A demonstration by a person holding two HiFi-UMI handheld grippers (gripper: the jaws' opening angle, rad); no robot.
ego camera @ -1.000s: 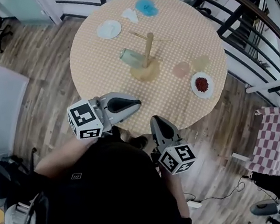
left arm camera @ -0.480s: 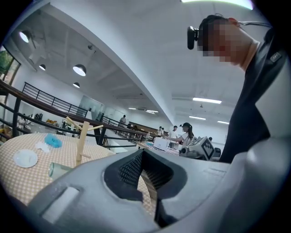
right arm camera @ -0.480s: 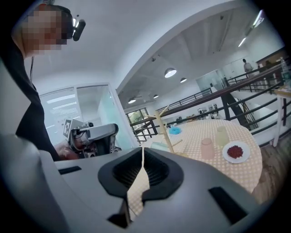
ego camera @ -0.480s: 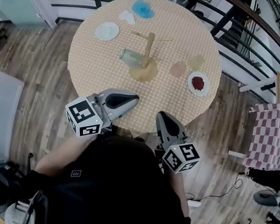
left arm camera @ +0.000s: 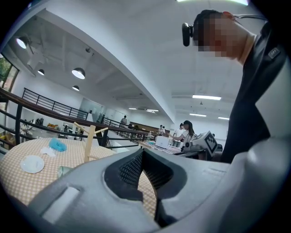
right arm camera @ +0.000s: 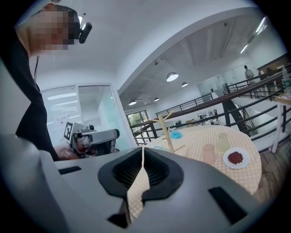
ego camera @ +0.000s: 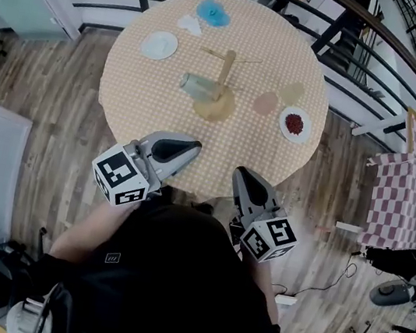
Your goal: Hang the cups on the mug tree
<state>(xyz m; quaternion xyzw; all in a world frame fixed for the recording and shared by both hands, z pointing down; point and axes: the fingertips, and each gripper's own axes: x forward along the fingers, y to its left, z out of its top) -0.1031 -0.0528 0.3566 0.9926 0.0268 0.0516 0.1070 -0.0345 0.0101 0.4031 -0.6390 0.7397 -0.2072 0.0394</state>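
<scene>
A wooden mug tree (ego camera: 224, 77) stands mid-table on a round base, also seen in the left gripper view (left arm camera: 89, 142) and the right gripper view (right arm camera: 166, 131). A clear cup (ego camera: 198, 85) lies on its side against the tree's left. A pink cup (ego camera: 266, 103) and a pale yellow cup (ego camera: 293, 94) stand upside down to the right. My left gripper (ego camera: 192, 148) and right gripper (ego camera: 239, 176) hover over the table's near edge, both shut and empty, well short of the cups.
On the round checked table (ego camera: 241, 155) sit a small plate of red bits (ego camera: 295, 125), a white plate (ego camera: 159, 44), a blue object (ego camera: 212, 13) and a white scrap (ego camera: 190, 24). A black railing (ego camera: 350, 23) runs behind the table. Wooden floor lies all around it.
Both grippers have drifted slightly near the table's front edge, the left a little leftward, the right a little upward. Jaws stay shut. Nothing on the table has moved.
</scene>
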